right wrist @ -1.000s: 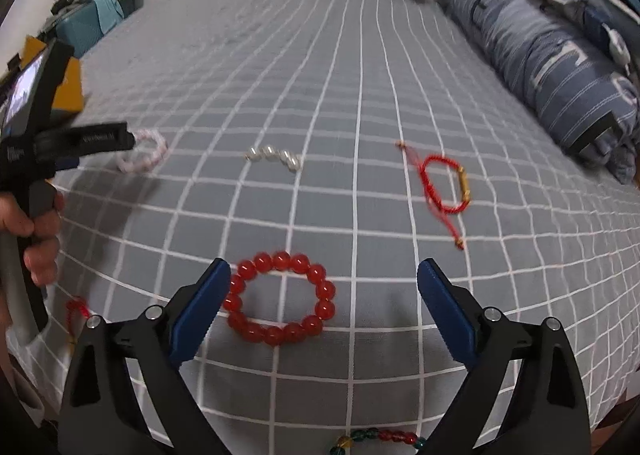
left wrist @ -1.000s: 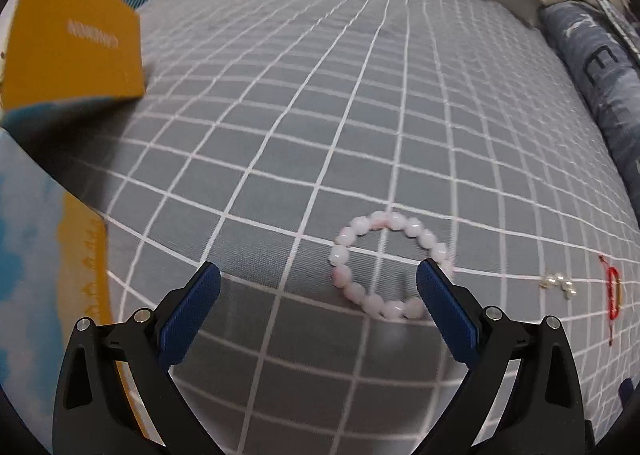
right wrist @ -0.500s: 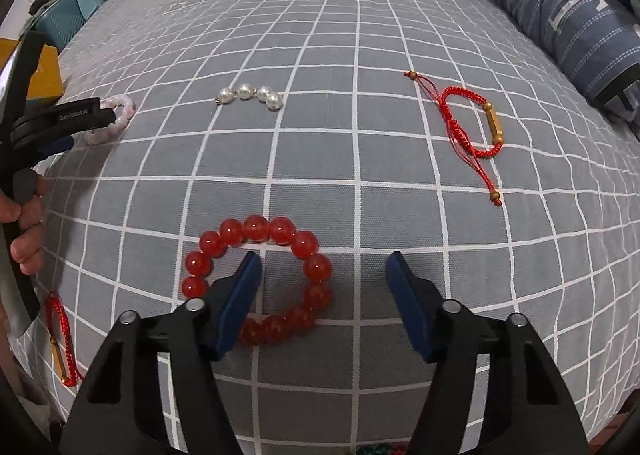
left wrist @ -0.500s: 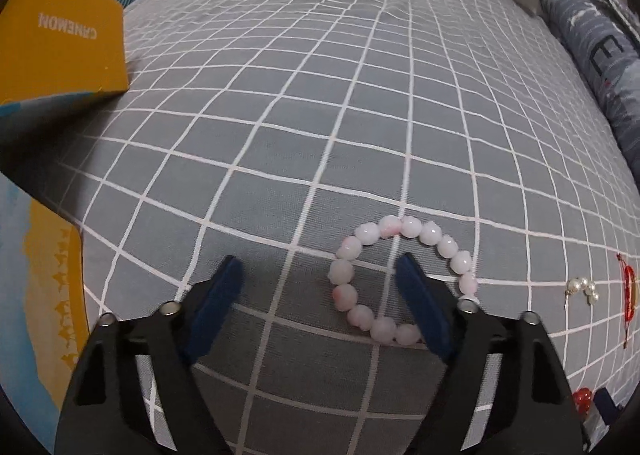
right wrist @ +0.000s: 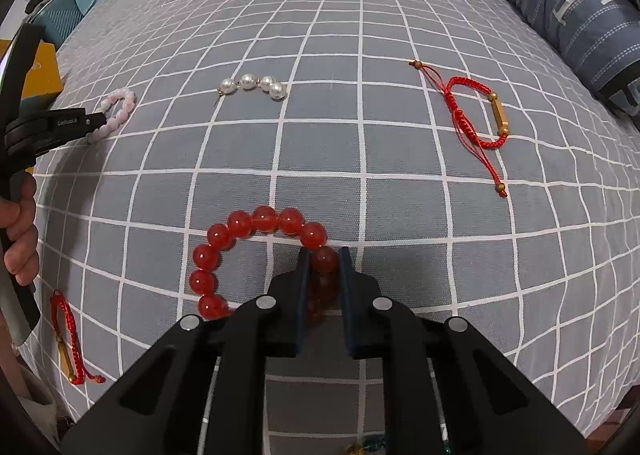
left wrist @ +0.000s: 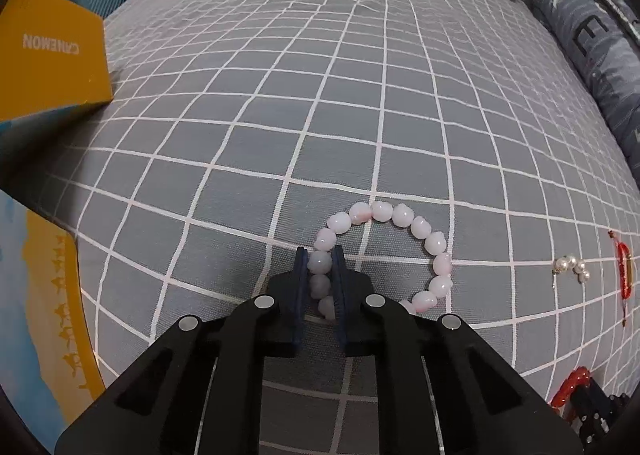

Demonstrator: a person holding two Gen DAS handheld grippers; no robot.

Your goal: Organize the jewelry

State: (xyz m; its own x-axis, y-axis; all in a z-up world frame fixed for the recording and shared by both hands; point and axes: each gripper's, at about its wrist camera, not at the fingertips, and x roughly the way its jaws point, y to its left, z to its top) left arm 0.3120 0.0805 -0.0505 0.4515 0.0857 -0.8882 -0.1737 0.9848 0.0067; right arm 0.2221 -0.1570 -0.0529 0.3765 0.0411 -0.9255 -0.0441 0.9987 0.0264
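- Grey bedding with a white grid (left wrist: 340, 103) covers the whole work surface, a bed on which all the jewelry is laid out.
- A pale pink round-bead bracelet (left wrist: 416, 231) lies flat on the bedding, and its near-left arc is pinched between the blue pads of the left gripper (left wrist: 320, 267), whose jaws are pressed in on one bead.
- A glossy red round-bead bracelet (right wrist: 240, 231) lies flat likewise, and its right arc is clamped by the right gripper (right wrist: 324, 265), with the jaws drawn close around a bead.
- The grasping step is judged to be in hand for both bracelets at once; neither is yet lifted off the cloth.
- A straight lift is called for next, then a carry toward wherever the pieces are to be gathered, possibly the yellow cardboard box (left wrist: 48, 67) seen at the left, though this cannot be confirmed.
- A slip of a smooth bead from between the pads is to be guarded against.
- A short strand of white pearls (right wrist: 252, 85) and a red woven cord bracelet with a gold tube (right wrist: 476, 115) are left well apart from both grasps, further up the bed.
- A second red cord bracelet (right wrist: 66, 335) is seen near the bed's left edge.
- Open room is offered across the middle of the bed; a blue patterned pillow (right wrist: 568, 15) bounds the right side.
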